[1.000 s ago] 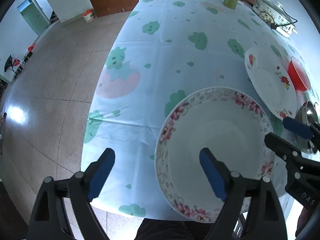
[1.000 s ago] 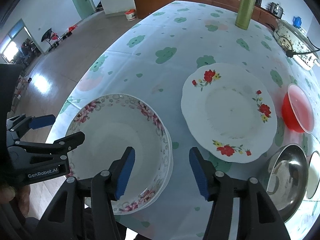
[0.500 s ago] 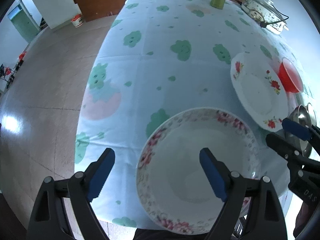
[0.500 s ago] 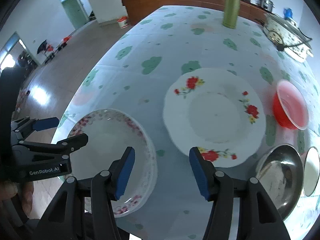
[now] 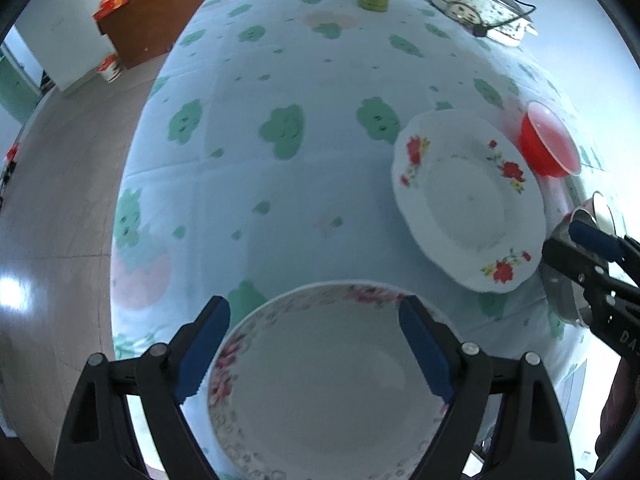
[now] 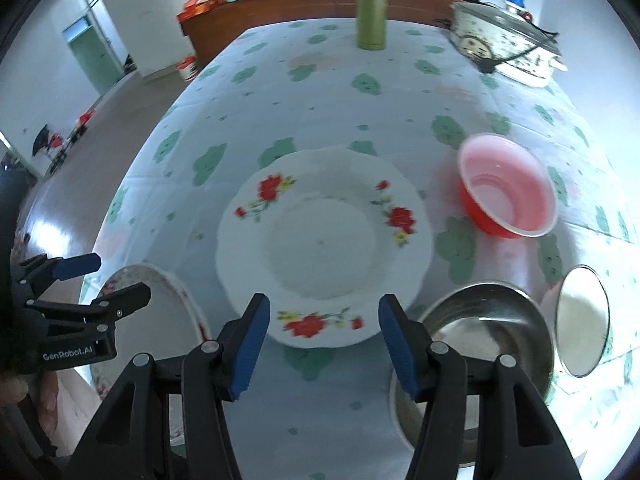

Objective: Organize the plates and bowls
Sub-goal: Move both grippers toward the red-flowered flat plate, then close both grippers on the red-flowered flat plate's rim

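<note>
A deep plate with a pink-flowered rim point(image 5: 320, 380) lies at the table's near edge. My left gripper point(image 5: 314, 344) hovers over it, open wide, its blue pads point(image 5: 204, 344) apart from the rim. A white plate with red flowers point(image 6: 324, 240) lies in the middle of the table. My right gripper point(image 6: 325, 340) hangs open just in front of that plate's near rim, nothing between its fingers. The red-flowered plate point(image 5: 468, 196) also shows at the right of the left wrist view. The pink-rimmed plate point(image 6: 160, 292) is partly hidden behind the left gripper point(image 6: 108, 280) in the right wrist view.
A red bowl point(image 6: 508, 188) stands right of the flowered plate. A steel bowl point(image 6: 480, 328) and a small white bowl point(image 6: 580, 320) sit at the near right. A green flask point(image 6: 370, 12) and an electric cooker point(image 6: 504, 44) stand at the far end. The floor drops away left.
Both grippers have shifted to the right. The pink-rimmed plate now lies centred under the left fingers, and the red-flowered plate is centred ahead of the right fingers. Neither opening changed.
</note>
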`<state>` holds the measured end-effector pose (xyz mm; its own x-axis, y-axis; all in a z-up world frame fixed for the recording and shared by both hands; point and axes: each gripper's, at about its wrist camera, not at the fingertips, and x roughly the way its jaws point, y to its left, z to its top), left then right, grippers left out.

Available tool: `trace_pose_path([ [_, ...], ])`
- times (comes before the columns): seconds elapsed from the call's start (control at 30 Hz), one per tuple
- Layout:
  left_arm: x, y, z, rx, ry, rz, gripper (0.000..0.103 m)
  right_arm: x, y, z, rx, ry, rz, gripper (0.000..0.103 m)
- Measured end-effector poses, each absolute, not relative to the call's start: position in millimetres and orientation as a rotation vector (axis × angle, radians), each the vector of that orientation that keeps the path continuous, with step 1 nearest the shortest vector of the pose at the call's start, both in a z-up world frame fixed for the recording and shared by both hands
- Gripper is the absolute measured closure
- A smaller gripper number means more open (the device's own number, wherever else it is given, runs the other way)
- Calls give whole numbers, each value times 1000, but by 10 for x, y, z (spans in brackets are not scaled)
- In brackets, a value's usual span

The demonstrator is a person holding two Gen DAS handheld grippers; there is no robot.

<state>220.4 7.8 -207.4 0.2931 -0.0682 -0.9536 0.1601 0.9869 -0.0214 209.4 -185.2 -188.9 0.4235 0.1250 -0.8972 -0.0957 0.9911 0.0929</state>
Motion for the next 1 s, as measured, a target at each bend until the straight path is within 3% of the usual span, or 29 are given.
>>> trace_pose_path([
  [0.87,2782,-488,-2245,172,1288,-260,17,2688,-2221,-2096,3,1217,66,45],
  [1.0,2814,-517,-2304,176,1314,-267,20,2783,-2188,-2197,-39,1260,65,54],
])
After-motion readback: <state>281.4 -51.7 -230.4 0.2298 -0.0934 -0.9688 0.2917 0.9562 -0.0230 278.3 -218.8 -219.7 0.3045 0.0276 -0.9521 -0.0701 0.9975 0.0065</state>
